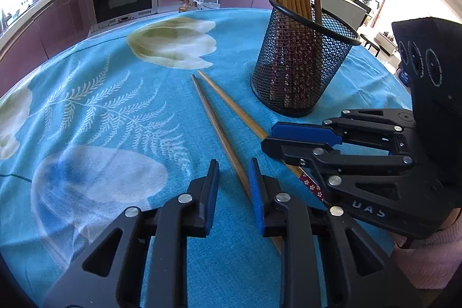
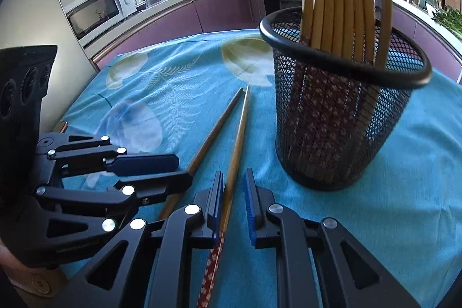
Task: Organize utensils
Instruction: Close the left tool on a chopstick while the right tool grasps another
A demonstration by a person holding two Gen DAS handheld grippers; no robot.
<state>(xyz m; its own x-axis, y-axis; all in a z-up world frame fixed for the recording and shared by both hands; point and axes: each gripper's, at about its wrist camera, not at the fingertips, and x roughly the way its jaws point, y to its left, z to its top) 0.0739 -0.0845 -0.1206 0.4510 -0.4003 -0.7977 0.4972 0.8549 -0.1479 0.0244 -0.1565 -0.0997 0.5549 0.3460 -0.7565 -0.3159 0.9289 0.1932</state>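
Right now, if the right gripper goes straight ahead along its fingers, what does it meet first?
The right gripper is open astride the lighter chopstick and would slide along it. The mesh chopstick holder stands just right of that line; depth unclear, so its right finger might clip it.

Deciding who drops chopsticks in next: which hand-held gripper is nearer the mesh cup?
Right. The right hand-held gripper sits just beside the mesh cup, straddling a chopstick. The left hand-held gripper is farther, across both chopsticks.
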